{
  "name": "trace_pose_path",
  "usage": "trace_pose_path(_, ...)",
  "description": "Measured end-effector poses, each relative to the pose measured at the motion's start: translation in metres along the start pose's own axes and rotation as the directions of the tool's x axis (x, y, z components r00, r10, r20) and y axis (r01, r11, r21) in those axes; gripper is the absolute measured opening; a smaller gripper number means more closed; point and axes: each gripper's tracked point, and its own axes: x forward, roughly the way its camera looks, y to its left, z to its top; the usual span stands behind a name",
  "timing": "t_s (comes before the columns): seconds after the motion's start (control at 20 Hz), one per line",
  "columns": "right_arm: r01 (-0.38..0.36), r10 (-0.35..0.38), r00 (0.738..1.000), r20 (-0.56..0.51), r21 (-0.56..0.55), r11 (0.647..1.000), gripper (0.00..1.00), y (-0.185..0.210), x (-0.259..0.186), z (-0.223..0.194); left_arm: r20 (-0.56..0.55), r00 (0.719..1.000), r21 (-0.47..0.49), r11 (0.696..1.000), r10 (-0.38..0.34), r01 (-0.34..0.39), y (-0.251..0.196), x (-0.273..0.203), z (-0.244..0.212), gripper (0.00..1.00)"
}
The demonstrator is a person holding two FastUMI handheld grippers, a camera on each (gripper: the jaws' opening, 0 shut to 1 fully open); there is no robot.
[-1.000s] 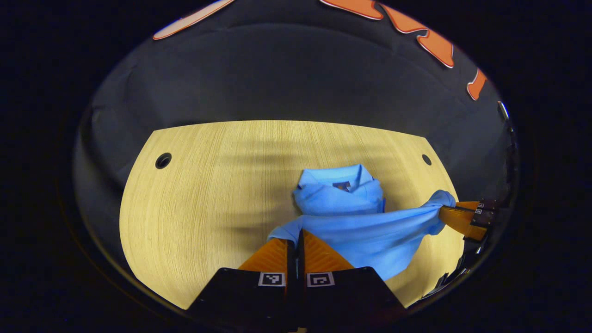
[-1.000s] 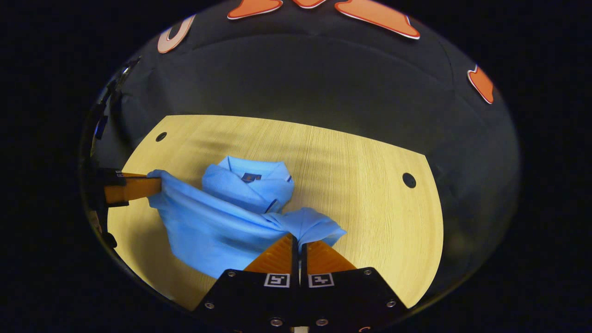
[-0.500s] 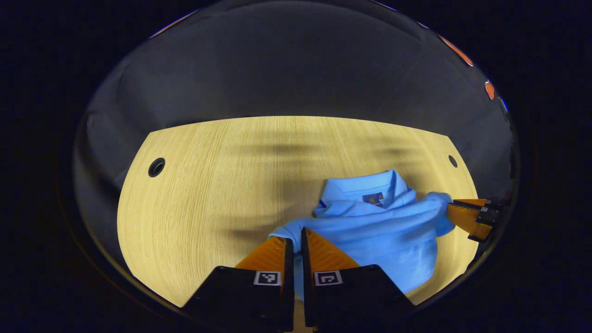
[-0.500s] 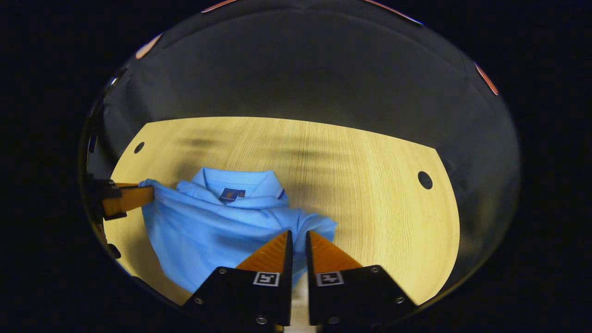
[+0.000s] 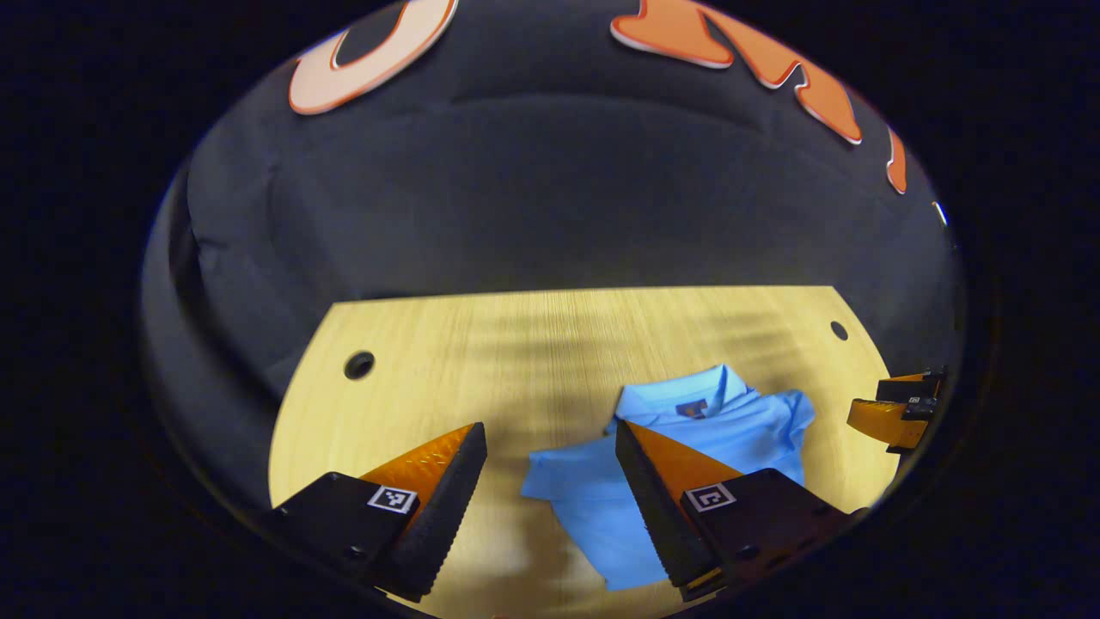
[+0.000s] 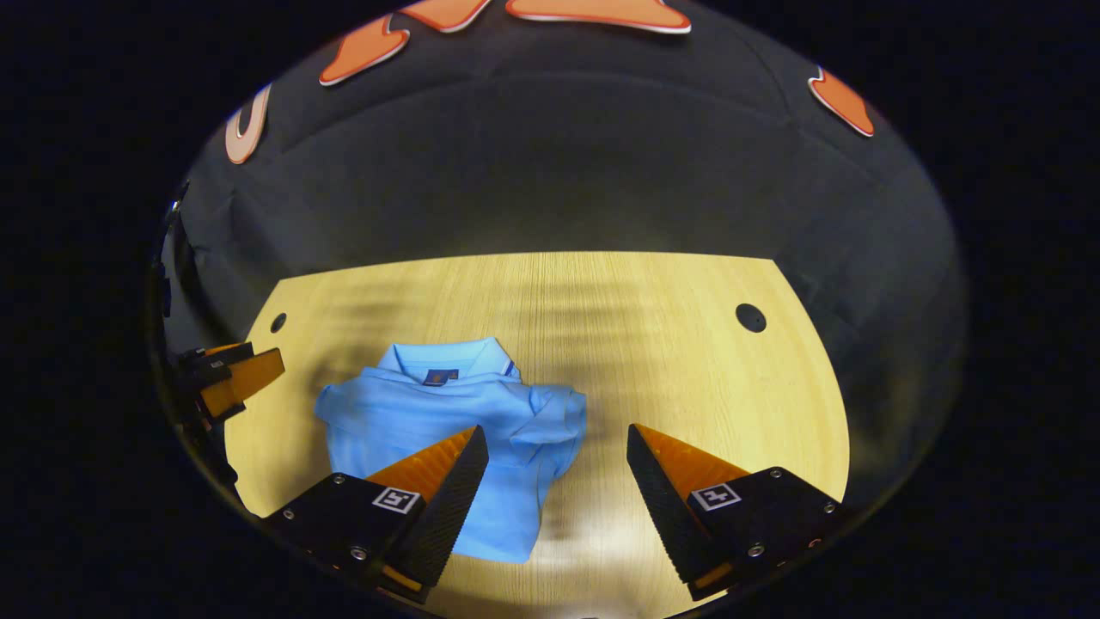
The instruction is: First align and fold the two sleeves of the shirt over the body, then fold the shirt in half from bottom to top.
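Just beyond each open claw (image 5: 550,443) (image 6: 557,447), shirt (image 6: 455,421).

You'll find nothing readable here: the tag (image 6: 440,376) inside the shirt's (image 6: 447,430) collar is too small, and each gripper carries only square coded markers (image 6: 395,499).

Lower right part of the blue shirt (image 5: 687,447) hidden behind the left gripper (image 5: 550,447)'s own right finger in the left gripper view, near hem lost in blur at the bottom. Shirt's near left corner likewise covered by a finger of the right gripper (image 6: 557,451) in the right gripper view; small tag inside the collar (image 6: 440,376) too tiny to make out. Other gripper cut off at each view's rim, just its fingers peeking in, wooden table (image 6: 653,361)'s near edge cut off too.
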Motion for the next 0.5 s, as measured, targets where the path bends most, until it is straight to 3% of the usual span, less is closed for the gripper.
trace_pose_path(0.25,-0.014,0.011,0.986,0.164,0.018,1.0,0.99,-0.015,-0.081,0.02,0.21,0.977,0.021,0.999,0.02,-0.025,-0.001,-0.101,0.052,0.97)
trace_pose_path(0.5,0.003,0.005,0.935,0.356,-0.022,1.0,0.98,-0.028,-0.154,0.033,0.39,0.92,-0.006,0.999,0.04,-0.041,-0.004,-0.196,0.074,0.97)
